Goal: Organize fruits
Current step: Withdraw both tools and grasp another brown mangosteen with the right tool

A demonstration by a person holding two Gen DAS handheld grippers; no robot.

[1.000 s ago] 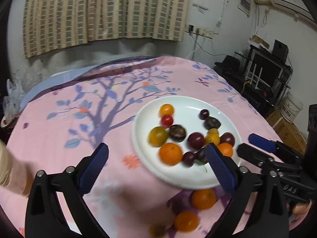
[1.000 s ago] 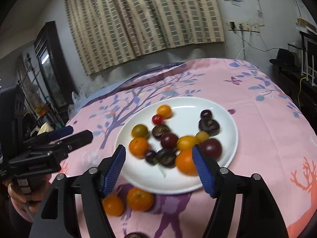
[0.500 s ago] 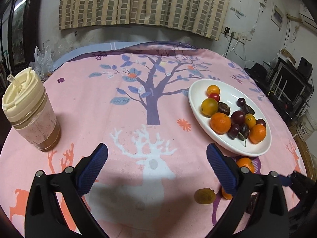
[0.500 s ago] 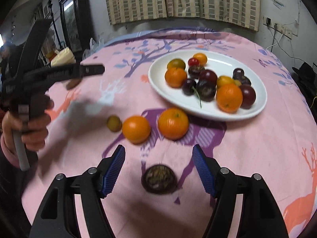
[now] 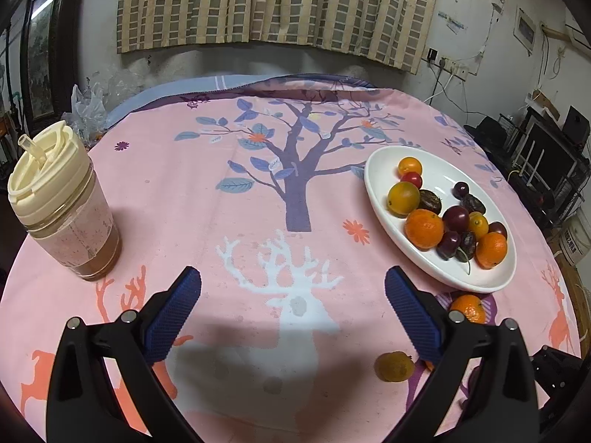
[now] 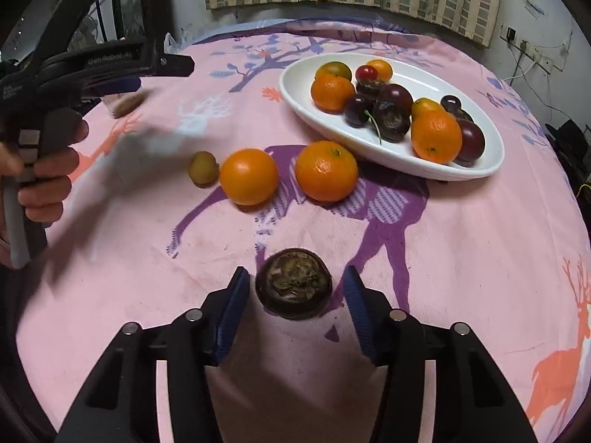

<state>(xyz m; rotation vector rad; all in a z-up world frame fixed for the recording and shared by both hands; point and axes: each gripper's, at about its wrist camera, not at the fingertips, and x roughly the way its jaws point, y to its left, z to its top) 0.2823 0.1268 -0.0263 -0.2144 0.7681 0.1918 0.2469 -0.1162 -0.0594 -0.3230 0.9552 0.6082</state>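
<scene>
A white oval plate (image 6: 295, 90) holds several oranges, plums and small tomatoes; it also shows in the left wrist view (image 5: 373, 192). On the pink cloth in front of it lie two oranges (image 6: 248, 176) (image 6: 326, 171), a small yellow-green fruit (image 6: 202, 168) and a dark mangosteen (image 6: 293, 288). My right gripper (image 6: 293, 312) is open, its jaws on either side of the mangosteen without touching it. My left gripper (image 5: 293, 312) is open and empty above the cloth, left of the small fruit (image 5: 393, 366) and one orange (image 5: 467, 307). It also shows in the right wrist view (image 6: 147, 70).
A lidded drink cup (image 5: 61, 203) with a straw stands at the table's left. The round table carries a pink tree-and-deer cloth (image 5: 258, 192). Shelves with electronics (image 5: 546, 155) stand to the right, a curtain behind.
Both grippers have pulled back from above the plate toward the near side. The right one has come down around the mangosteen, which now lies between its jaws. The left view has swung left, showing the cup.
</scene>
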